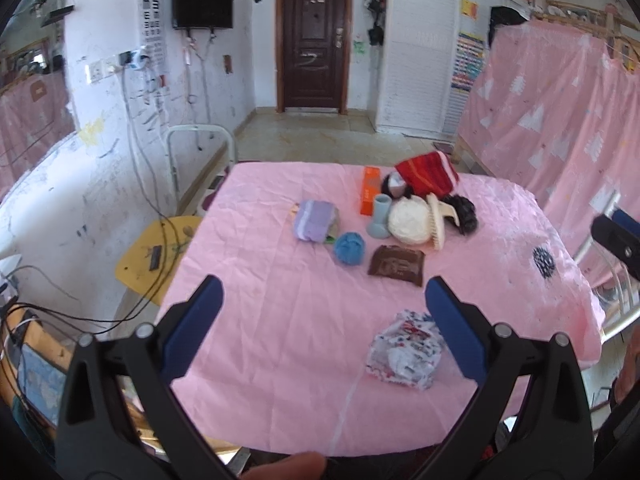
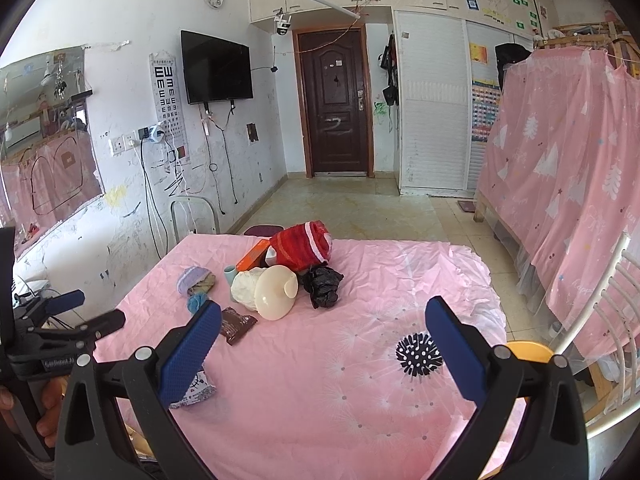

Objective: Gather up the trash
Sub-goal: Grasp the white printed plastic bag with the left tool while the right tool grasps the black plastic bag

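Left wrist view: the left hand-held gripper (image 1: 323, 322) hangs over the near part of the table (image 1: 256, 320), jaws spread wide and empty. A crumpled printed wrapper (image 1: 406, 350) lies on the pink cloth just beside the right finger, not between the pads. Farther off lie a brown wrapper (image 1: 397, 266) and a blue ball (image 1: 349, 248); behind them sits a cluster: a purple folded cloth (image 1: 316, 221), an orange box (image 1: 370, 195), a grey-blue cup (image 1: 381, 216), a cream lid (image 1: 408, 222), a black crumpled bag (image 1: 464, 212) and a red knitted item (image 1: 426, 174).

Right wrist view: the right hand-held gripper (image 2: 323, 326) is likewise released, holding nothing, above bare cloth near a black dandelion print (image 2: 419, 354). The printed wrapper (image 2: 196, 390) shows partly behind its left finger; the brown wrapper (image 2: 237, 325) and black crumpled bag (image 2: 323, 286) lie untouched.

Assessment: no bin or collecting container is visible in either view, and every piece of likely trash remains on the table. The task appears barely begun; the printed wrapper seems the nearest first pick.
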